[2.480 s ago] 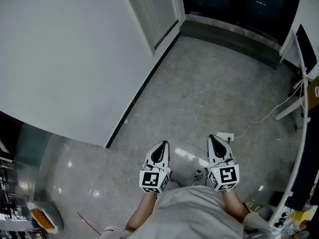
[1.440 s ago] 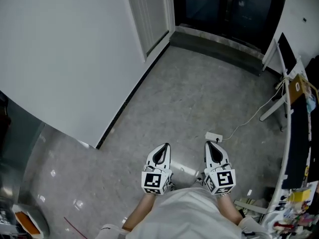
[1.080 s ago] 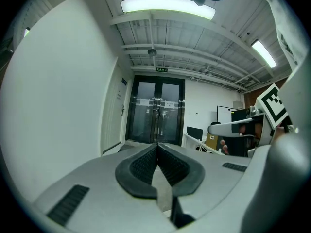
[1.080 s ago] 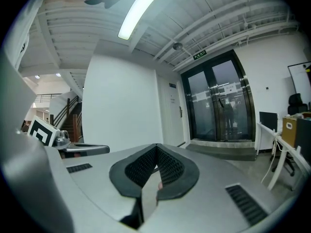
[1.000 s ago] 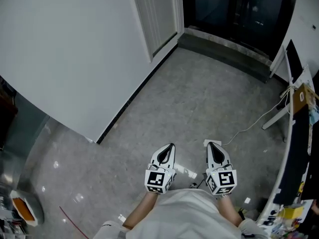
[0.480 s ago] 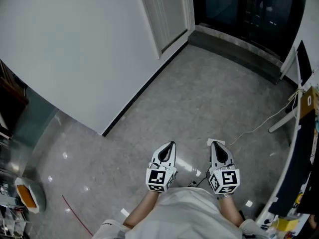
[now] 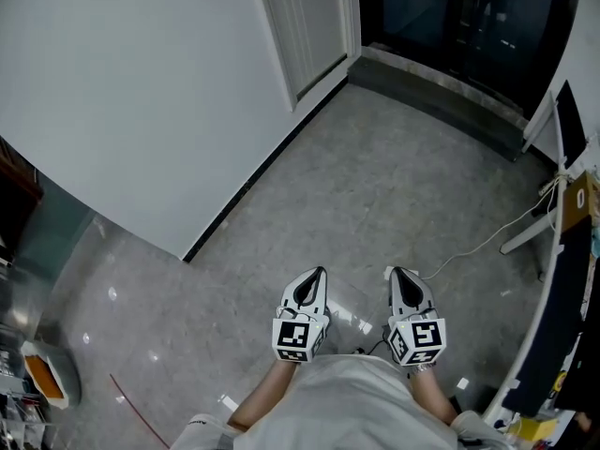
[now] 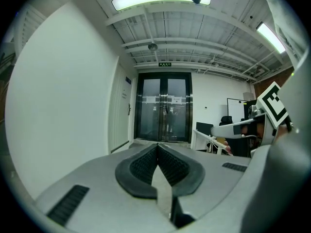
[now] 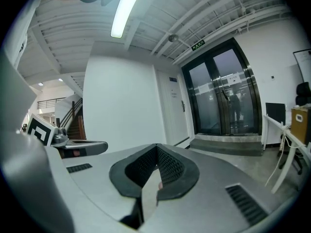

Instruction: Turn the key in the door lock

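Between the person and the white door nothing stands on the floor. A white cable trails in from the floor's right edge to a small white box just beside the right tool's tip. A white frame leg stands at that same edge, and an orange-filled bin sits near the lower left corner.

The floor is grey speckled stone, bounded on the left by a plain white wall. Dark glass double doors stand behind a raised step. The door carries a dark handle; the key is too small to make out.

The left tool and right tool are held side by side, well short of the door, each with jaws together on nothing.

Earlier the white box lay ahead of the right tool; both tools were shut then too.
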{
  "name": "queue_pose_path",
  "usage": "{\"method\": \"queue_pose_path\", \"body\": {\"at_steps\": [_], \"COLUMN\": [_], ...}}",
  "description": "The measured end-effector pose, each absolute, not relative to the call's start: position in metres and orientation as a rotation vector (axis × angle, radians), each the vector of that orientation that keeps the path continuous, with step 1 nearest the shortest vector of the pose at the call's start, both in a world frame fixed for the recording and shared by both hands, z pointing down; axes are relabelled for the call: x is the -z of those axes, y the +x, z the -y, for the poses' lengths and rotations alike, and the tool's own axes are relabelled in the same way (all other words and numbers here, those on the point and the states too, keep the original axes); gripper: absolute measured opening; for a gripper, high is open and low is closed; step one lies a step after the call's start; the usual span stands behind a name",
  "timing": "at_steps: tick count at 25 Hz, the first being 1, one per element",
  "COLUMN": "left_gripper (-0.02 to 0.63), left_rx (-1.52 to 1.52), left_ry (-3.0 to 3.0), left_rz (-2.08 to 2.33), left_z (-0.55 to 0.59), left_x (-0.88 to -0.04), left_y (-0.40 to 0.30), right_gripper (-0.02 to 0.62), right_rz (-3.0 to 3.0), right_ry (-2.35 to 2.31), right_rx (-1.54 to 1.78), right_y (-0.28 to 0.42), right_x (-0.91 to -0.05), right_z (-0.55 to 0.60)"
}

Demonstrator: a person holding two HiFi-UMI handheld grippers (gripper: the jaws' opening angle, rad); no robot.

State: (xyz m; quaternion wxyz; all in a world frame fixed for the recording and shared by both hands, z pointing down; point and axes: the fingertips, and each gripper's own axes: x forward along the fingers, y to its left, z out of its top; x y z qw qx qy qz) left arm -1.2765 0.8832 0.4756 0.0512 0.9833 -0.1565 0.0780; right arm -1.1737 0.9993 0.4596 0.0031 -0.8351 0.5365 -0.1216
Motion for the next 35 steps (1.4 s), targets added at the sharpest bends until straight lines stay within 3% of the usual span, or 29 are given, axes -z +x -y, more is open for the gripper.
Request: {"method": "queue_pose_path", "body": {"at_steps": [21,35], "left_gripper": [0.009,0.008], "left_rx": [-0.156,-0.201], "left_ry": [3.068,3.031], "left_rz": [0.271,0.292], "left_z": [-0.694,-0.662], "left_x": [-0.46,-0.479], "left_y": [-1.176,-1.135], "right_gripper": [-0.009,-0.009], "right_rz": [-1.543,-1.55], "right_ry": [-2.73,-2.723], "right_rx": [0.307,0.355], "right_y": [-1.084,-1.038], "right_x": [-0.445,-0.46], "right_z": [-0.816,-0.78]}}
